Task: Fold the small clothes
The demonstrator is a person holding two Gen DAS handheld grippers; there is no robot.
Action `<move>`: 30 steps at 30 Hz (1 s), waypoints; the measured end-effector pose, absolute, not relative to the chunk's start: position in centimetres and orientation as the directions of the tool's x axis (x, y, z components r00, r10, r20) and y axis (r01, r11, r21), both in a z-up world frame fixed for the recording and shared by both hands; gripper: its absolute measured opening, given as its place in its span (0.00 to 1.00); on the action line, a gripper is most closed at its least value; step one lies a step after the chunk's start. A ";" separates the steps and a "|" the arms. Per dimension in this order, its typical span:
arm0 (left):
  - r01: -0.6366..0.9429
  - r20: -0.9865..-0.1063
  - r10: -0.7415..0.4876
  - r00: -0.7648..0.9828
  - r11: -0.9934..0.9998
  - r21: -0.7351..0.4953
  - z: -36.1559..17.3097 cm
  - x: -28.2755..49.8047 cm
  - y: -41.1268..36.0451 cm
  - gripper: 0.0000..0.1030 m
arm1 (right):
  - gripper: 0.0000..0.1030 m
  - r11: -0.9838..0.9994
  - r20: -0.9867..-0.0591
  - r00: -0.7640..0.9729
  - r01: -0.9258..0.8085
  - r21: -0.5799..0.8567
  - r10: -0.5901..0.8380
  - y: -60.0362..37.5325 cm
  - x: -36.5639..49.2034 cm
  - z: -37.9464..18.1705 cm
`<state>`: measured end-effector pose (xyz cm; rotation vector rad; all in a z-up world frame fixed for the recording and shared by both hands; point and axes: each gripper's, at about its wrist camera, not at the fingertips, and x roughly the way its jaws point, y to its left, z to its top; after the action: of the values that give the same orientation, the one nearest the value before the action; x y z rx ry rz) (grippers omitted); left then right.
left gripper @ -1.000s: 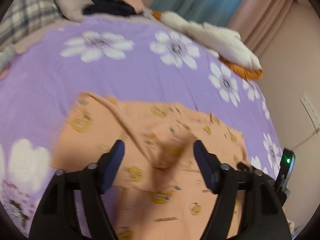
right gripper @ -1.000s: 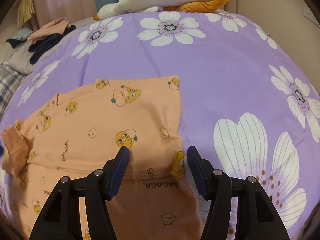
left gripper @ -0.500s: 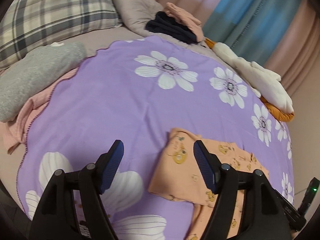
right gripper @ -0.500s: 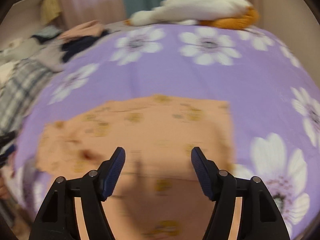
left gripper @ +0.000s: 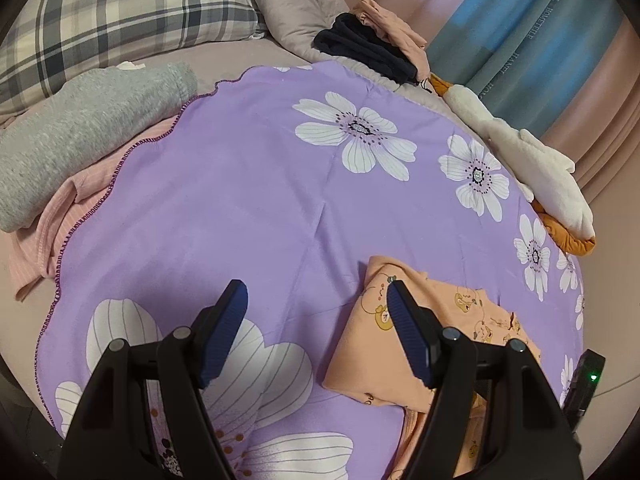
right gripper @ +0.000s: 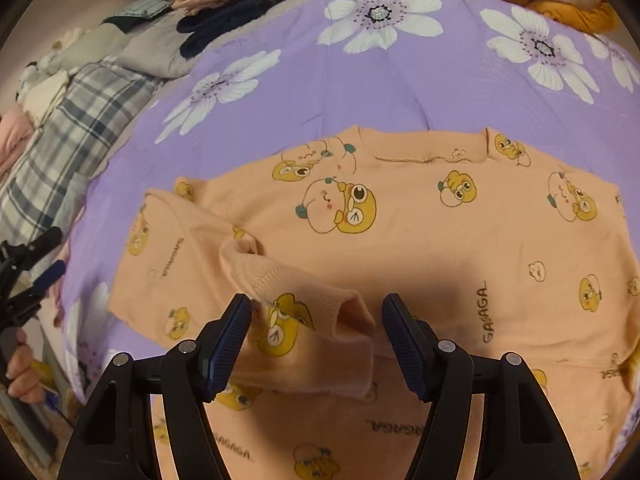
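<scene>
Purple floral blanket (right gripper: 304,92) is spread over the bed; the peach printed top (right gripper: 420,240) is laid flat on it, one sleeve folded across the front. Right gripper (right gripper: 316,334) is held spread over the sleeve cuff, unpinched. Left gripper (left gripper: 316,332) is spread, empty, beside the garment's edge over bare blanket.

Purple floral blanket (left gripper: 248,184), plaid pillow (left gripper: 120,12), grey rolled garment (left gripper: 80,136), white plush toy (left gripper: 532,168), blue curtain (left gripper: 532,28)
</scene>
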<state>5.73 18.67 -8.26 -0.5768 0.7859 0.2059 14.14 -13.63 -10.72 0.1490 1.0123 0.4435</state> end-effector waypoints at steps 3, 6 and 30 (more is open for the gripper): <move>-0.381 -0.719 -0.040 0.693 0.827 -0.413 -8.3 5.8 18.6 0.69 | 0.63 0.903 -0.776 0.473 -0.313 0.295 0.418 -12.7 13.9 -10.5; -0.382 -0.723 -0.040 0.690 0.828 -0.410 -8.4 5.9 18.6 0.69 | 0.35 0.910 -0.776 0.494 -0.329 0.252 0.393 -11.8 13.7 -10.4; -0.306 -0.738 -0.089 0.669 0.872 -0.382 -9.5 7.5 15.9 0.69 | 0.07 0.946 -0.540 0.779 -0.226 0.231 0.318 -18.0 13.5 2.4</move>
<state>7.45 15.92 -9.45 -0.5116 0.8386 0.1286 13.46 -17.96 2.40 0.1564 0.6104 0.2956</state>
